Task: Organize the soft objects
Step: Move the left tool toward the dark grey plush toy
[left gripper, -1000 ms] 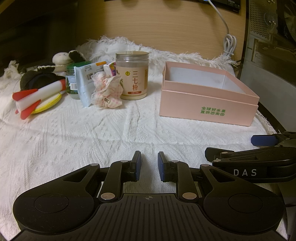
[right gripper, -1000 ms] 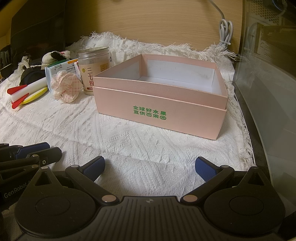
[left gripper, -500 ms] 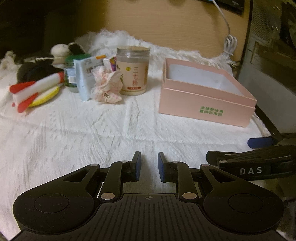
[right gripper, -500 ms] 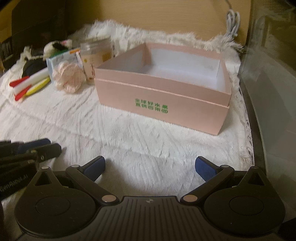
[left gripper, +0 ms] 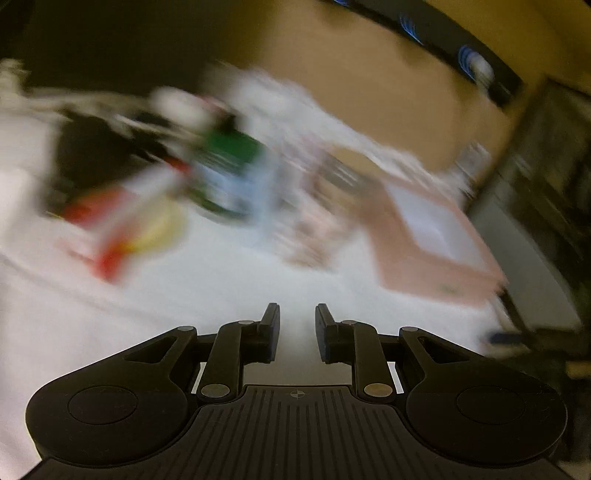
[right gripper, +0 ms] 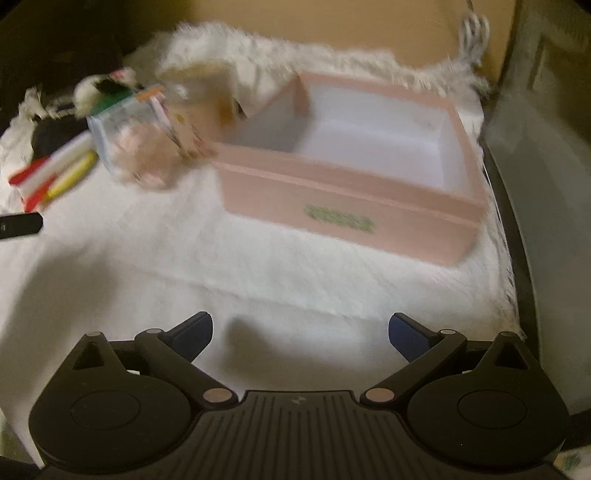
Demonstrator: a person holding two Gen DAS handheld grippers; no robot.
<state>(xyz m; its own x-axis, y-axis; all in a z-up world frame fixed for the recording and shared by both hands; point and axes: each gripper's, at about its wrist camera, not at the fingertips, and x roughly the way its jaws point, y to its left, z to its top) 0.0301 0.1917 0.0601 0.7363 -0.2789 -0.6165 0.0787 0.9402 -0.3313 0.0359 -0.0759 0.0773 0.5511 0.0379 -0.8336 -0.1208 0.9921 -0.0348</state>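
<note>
A pink open box with white inside stands on the white cloth, empty; it also shows blurred in the left wrist view. A pink floral scrunchie lies left of the box, seen blurred in the left wrist view. A red, white and yellow rocket toy and a black-and-white plush lie at the far left. My left gripper has its jaws nearly together with a narrow gap, holding nothing. My right gripper is wide open and empty, above the cloth in front of the box.
A jar, a pale blue packet and a green-capped item stand behind the scrunchie. A wooden wall backs the table. A dark cabinet borders the right edge.
Both cameras have lifted and tilted. The left view has swung left toward the toys and is heavily blurred. The jaws of both grippers keep the same spacing.
</note>
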